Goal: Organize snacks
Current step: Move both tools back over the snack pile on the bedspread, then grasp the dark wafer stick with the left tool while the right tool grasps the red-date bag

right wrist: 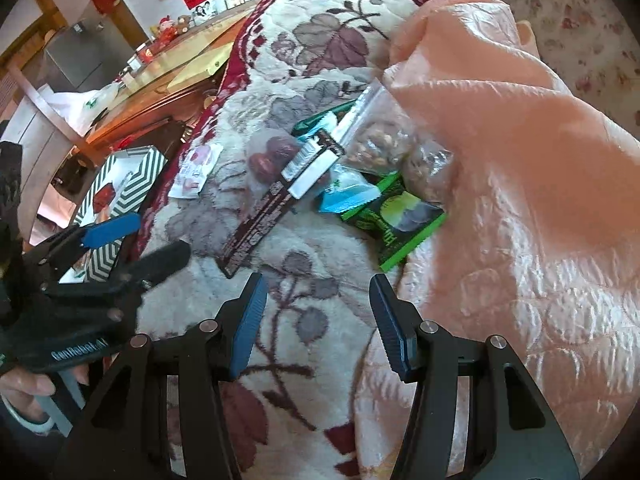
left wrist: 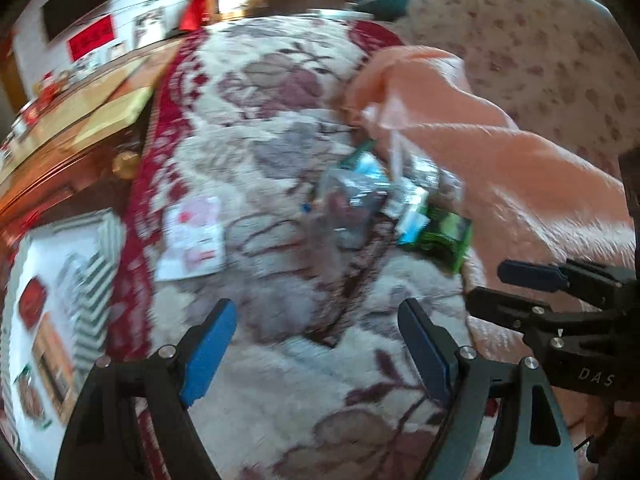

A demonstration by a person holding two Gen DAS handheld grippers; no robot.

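A pile of snacks lies on a floral plush blanket [right wrist: 320, 40]: a long dark bar [right wrist: 276, 200], a bag of red dates [right wrist: 270, 156], a clear zip bag of nuts [right wrist: 376, 140], a light blue packet [right wrist: 348, 194] and a green packet [right wrist: 400, 228]. A white and pink packet [right wrist: 196, 172] lies apart to the left. In the blurred left wrist view the pile [left wrist: 360, 196] and the white packet [left wrist: 192, 236] lie ahead. My right gripper [right wrist: 318, 312] hovers open and empty just short of the pile. My left gripper [left wrist: 316, 344] is open wide over bare blanket, empty.
A peach quilt [right wrist: 500, 160] is bunched right of the pile and overlaps its edge. A box with a green chevron pattern [right wrist: 120, 192] stands off the blanket's left edge, beside a wooden table [right wrist: 160, 92]. The other gripper shows at each view's side.
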